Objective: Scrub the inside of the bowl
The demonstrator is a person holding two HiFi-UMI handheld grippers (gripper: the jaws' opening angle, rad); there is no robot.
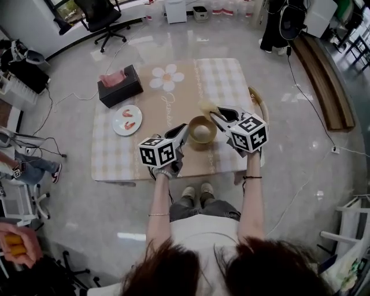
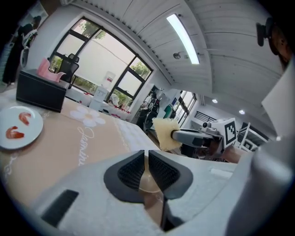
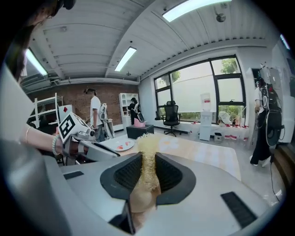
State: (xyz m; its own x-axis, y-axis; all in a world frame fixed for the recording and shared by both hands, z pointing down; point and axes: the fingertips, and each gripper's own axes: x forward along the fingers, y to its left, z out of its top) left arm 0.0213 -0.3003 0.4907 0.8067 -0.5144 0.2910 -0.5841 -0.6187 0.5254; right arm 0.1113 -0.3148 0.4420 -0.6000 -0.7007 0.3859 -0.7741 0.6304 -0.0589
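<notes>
One round tan bowl point(image 1: 202, 132) lies near the front edge of the table point(image 1: 115, 159), its thin rim pinched in the nearly closed jaws of the left gripper point(image 1: 181, 134). The right gripper point(image 1: 216, 115) has its jaws clamped on one fibrous yellow scrubber point(image 1: 206, 107) at the bowl's far rim. One white plate point(image 1: 126, 119) and one black tissue box point(image 1: 119, 87) sit well apart to the left.

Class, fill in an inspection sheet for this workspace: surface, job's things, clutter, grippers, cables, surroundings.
Surface: table under a beige and checked cloth with a flower print.
Job's things: bowl near the front edge; yellow scrubber held beside it.
Clutter: black tissue box; plate with two red pieces.
Grippers: left gripper shut on the bowl's rim; right gripper shut on the scrubber.
Cables: cable across the floor at right.
Surroundings: office chair, wooden bench.
</notes>
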